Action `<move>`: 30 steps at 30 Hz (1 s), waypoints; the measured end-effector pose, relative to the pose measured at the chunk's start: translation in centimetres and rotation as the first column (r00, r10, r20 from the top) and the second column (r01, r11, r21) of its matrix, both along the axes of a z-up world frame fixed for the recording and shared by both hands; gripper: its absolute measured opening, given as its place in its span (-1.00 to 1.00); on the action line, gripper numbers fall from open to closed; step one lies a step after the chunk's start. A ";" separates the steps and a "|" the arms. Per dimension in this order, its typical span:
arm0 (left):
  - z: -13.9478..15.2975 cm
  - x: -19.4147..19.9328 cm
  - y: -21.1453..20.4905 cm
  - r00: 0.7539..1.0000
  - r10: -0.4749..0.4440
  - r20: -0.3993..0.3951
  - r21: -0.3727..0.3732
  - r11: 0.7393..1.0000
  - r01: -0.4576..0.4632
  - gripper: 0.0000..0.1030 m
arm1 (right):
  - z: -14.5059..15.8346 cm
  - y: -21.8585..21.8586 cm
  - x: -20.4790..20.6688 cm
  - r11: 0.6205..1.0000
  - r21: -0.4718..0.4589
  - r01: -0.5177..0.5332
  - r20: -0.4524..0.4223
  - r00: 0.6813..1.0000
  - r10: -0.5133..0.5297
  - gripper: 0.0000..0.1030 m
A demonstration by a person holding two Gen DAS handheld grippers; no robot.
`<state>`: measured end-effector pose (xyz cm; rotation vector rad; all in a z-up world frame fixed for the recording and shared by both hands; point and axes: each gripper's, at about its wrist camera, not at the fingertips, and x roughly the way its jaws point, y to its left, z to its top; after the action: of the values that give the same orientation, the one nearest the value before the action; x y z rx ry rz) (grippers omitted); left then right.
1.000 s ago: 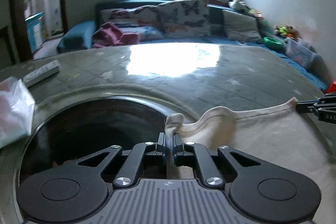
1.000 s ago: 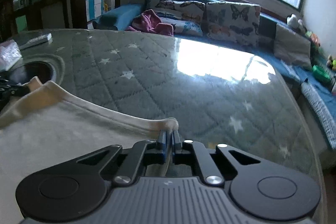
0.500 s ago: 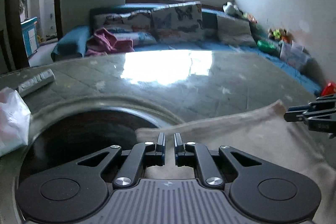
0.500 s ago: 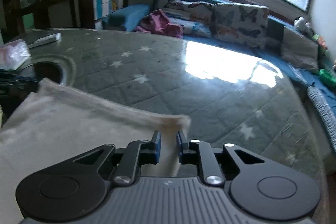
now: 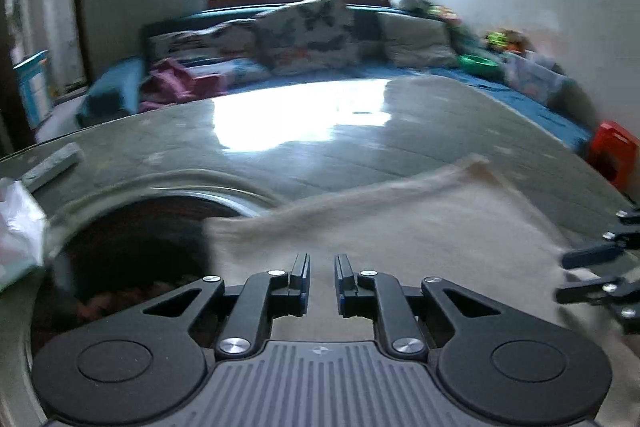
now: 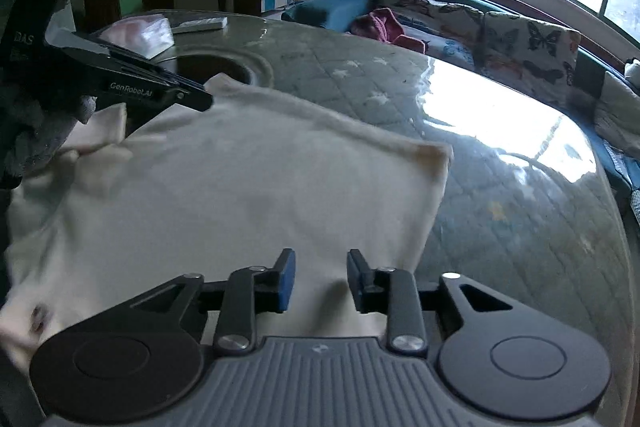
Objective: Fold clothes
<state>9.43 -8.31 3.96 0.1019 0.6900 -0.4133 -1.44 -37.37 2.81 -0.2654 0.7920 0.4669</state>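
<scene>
Left wrist view, blurred: the left gripper [image 5: 322, 267] has its jaws parted by a narrow gap with nothing between the pads; they have just been opening, and the cream garment [image 5: 400, 227] lies flat on the table [image 5: 360, 147] under and ahead of them, not pinched. One corner of the cloth reaches over the rim of the dark round opening [image 5: 132, 239] in the table top. At the right edge of this view the right gripper's fingers [image 5: 592, 255] hover over the cloth's far side. In the right wrist view, the right gripper [image 6: 320, 279] shows a wider gap, jaws also just opened and empty, above the near edge of the garment [image 6: 240, 187], whose far right corner [image 6: 436, 155] lies flat on the glossy table. The left gripper [image 6: 160, 87], held by a gloved hand [image 6: 40, 127], sits over the cloth's left end. A clear plastic bag [image 6: 140, 33] and a remote [image 6: 200, 23] rest beyond the opening; a sofa with butterfly cushions [image 6: 520, 43] stands behind.
</scene>
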 end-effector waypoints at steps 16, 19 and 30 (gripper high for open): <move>-1.1 -11.8 -9.0 0.940 -0.341 -0.005 -0.071 0.938 0.340 -0.61 | 0.5 -14.3 -12.7 0.837 0.019 0.546 0.028 0.837 -0.547 -0.37; -1.5 -12.5 -9.5 0.932 -0.361 -0.006 -0.068 0.930 0.360 -0.61 | -0.3 -16.2 -14.5 0.790 0.018 0.613 0.016 0.789 -0.614 -0.35; -2.2 -14.1 -10.2 0.920 -0.391 -0.013 -0.041 0.920 0.390 -0.55 | -1.3 -17.7 -15.3 0.769 0.054 0.637 -0.001 0.770 -0.638 -0.64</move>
<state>-4.69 -18.49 1.80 0.2015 0.6823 -0.8129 -16.70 -55.05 1.55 0.0617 0.7982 -0.1669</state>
